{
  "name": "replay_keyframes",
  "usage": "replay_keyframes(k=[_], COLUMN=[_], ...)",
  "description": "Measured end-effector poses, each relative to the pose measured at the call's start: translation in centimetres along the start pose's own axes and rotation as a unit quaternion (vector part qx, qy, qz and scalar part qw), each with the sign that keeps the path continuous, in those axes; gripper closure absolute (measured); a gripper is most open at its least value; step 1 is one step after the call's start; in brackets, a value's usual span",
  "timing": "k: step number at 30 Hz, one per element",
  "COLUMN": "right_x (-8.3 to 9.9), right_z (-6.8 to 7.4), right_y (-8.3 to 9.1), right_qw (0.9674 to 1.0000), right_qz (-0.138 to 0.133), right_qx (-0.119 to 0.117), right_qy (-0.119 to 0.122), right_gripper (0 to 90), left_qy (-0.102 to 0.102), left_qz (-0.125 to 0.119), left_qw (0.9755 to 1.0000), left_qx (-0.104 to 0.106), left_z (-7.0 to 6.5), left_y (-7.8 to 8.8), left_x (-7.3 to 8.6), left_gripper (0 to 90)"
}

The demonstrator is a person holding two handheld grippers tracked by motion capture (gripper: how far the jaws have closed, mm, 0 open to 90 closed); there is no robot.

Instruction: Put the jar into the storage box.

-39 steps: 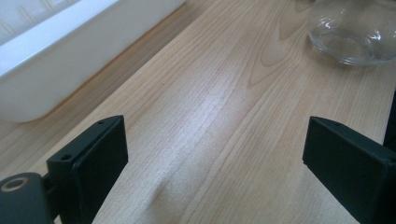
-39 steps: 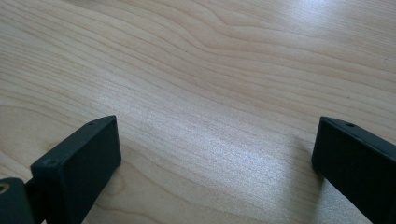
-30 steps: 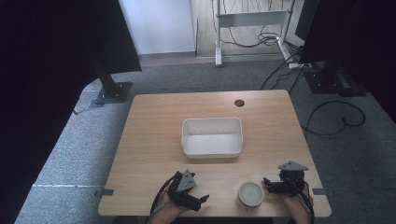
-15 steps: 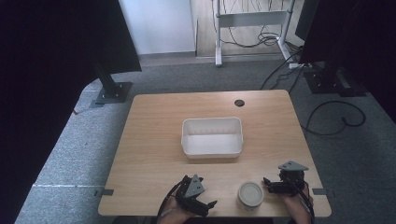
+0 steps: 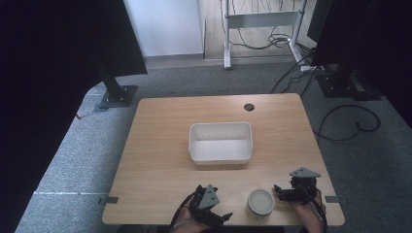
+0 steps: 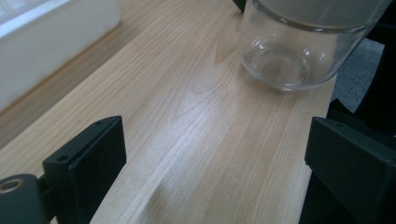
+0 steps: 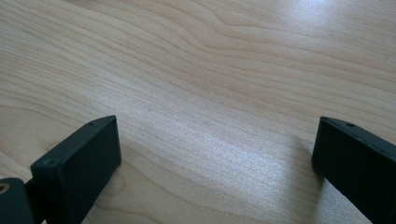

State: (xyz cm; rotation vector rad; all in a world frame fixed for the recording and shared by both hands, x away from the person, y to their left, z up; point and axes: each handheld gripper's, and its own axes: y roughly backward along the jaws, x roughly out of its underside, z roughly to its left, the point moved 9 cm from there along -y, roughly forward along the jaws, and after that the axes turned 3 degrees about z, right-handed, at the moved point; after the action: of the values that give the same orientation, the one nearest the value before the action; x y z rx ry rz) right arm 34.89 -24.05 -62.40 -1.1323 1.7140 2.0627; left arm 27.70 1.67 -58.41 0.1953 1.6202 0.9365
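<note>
A clear glass jar (image 5: 261, 202) with a pale lid stands near the table's front edge, between my two grippers. In the left gripper view the jar (image 6: 289, 44) sits ahead and to the right of my jaws, apart from them. My left gripper (image 5: 221, 217) is just left of the jar and points at it; in its own view the left gripper (image 6: 215, 163) is open, with bare wood between the jaws. My right gripper (image 5: 281, 192) rests right of the jar, and in its own view the right gripper (image 7: 215, 158) stands open over bare wood.
A white rectangular bin (image 5: 221, 143) sits mid-table, its wall (image 6: 46, 42) close on the left in the left gripper view. The wooden table (image 5: 160, 160) has a round cable hole (image 5: 249, 107) at the back. Dark stands and cables surround it on the floor.
My left gripper has slid right along the front edge and turned toward the jar. The right gripper and the jar have stayed put.
</note>
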Motion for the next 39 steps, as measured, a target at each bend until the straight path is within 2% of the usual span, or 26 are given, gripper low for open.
replay_keyframes(k=[7, 11, 19, 21, 27, 39], right_x=[0.0, 0.0, 0.0, 0.0, 0.0, 0.0], right_z=[0.0, 0.0, 0.0, 0.0, 0.0, 0.0], right_y=[0.0, 0.0, 0.0, 0.0, 0.0, 0.0], right_qw=[1.0, 1.0, 1.0, 1.0, 1.0, 1.0], right_qz=[0.0, 0.0, 0.0, 0.0, 0.0, 0.0], right_qx=[0.0, 0.0, 0.0, 0.0, 0.0, 0.0], right_qy=[0.0, 0.0, 0.0, 0.0, 0.0, 0.0], right_gripper=[0.8, 0.8, 0.8, 0.8, 0.8, 0.8], left_qy=[-0.01, -0.007, -0.016, -0.013, -0.01, -0.021], left_qz=[0.0, -0.005, -0.007, -0.009, -0.01, -0.009], left_qw=[0.9999, 0.9997, 0.9993, 0.9993, 0.9993, 0.9991], left_qx=[0.008, 0.022, 0.032, 0.035, 0.035, 0.034], left_z=[-1.1, -1.7, -2.8, -3.0, -3.2, -4.0], left_y=[-0.7, -1.2, -2.2, -2.5, -2.9, -4.0], left_x=[-0.7, -1.1, -2.1, -2.3, -2.5, -3.6], left_gripper=[3.7, 3.1, 2.7, 2.7, 2.7, 2.8])
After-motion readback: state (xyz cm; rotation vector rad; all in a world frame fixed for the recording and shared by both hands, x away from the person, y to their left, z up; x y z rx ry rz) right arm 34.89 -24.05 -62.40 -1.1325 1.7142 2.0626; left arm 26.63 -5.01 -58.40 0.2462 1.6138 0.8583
